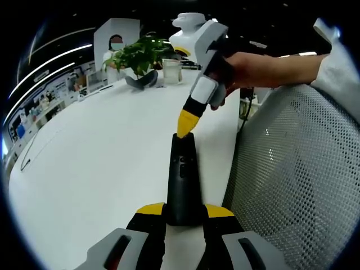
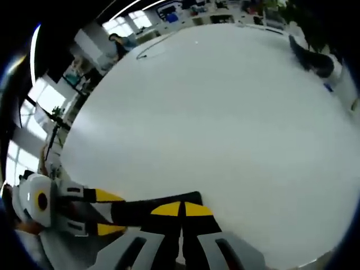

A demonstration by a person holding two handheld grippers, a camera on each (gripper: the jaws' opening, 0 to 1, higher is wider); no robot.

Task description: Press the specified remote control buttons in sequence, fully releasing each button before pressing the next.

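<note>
The white table [image 1: 95, 152] formed the largest surface, extending from the foreground to the far edge, and it also spread across the right gripper view [image 2: 225, 124]. A white mesh chair back [image 1: 298, 169] stood beside the table's near right edge in the left gripper view. At the far end of the table, a potted plant [image 1: 140, 56] stood in a dark pot, with a clear glass container [image 1: 171, 72] just beside it.

The left gripper [image 1: 184, 216] was closed around the near end of the black remote control [image 1: 184, 180], one yellow-tipped jaw on each side of the body. The remote control lay lengthwise on the table, pointing away from the camera, with small buttons visible on its upper face.

The right gripper [image 1: 185, 125], held by a person's hand [image 1: 247, 70], descended at an angle from above. Its jaws were closed together, gripping nothing, and the yellow tip met the far end of the remote control's top face.

In the right gripper view, the right gripper [image 2: 181, 209] showed both yellow tips pressed together over the remote control [image 2: 146, 211], with the left gripper [image 2: 107, 212] clamping the dark body from the left.
</note>
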